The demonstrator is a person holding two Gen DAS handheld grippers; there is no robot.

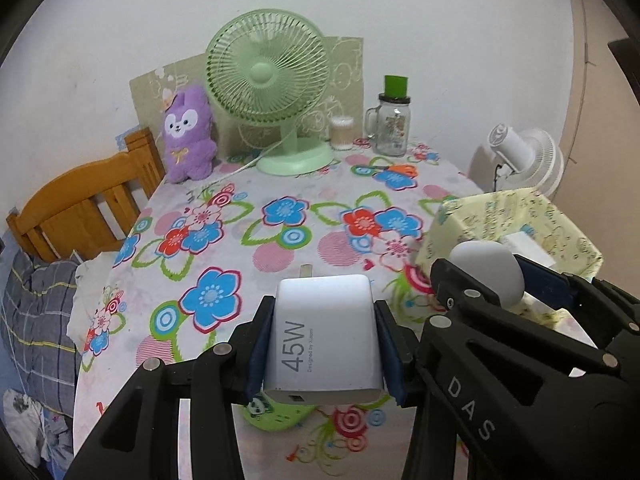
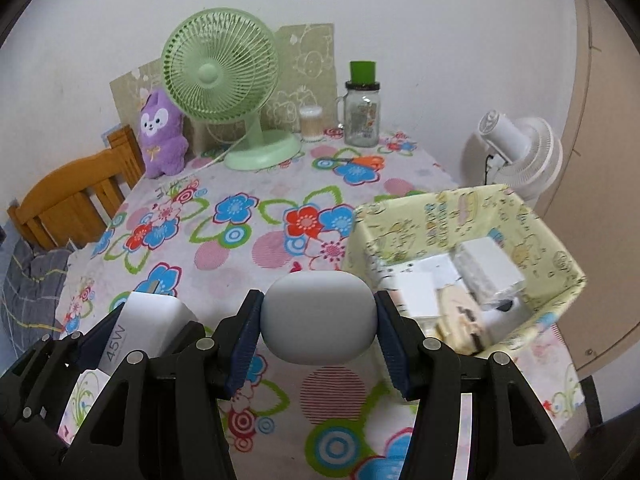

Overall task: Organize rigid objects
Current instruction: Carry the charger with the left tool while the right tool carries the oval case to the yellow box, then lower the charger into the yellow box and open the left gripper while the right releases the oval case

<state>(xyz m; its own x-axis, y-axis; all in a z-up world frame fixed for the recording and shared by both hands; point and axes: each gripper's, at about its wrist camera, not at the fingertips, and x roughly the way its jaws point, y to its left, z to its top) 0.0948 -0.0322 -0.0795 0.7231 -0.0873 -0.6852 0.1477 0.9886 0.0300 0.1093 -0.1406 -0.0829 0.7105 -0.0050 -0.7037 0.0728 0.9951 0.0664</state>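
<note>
My black grippers' blue pads (image 1: 256, 344) clamp a white 45W charger block (image 1: 324, 336) and a pale grey rounded case (image 2: 319, 316); at right, a yellow cartoon-print box (image 2: 532, 216).

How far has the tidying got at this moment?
Done: several white items already lie in the yellow box. In hand: left tongs grip a white charger, right tongs a rounded white case, both not yet over the box. Left: dropping both in.

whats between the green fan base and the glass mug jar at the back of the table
A small clear tub of cotton swabs stands between the green fan base and the glass mug jar; both wrist views show it.
</note>
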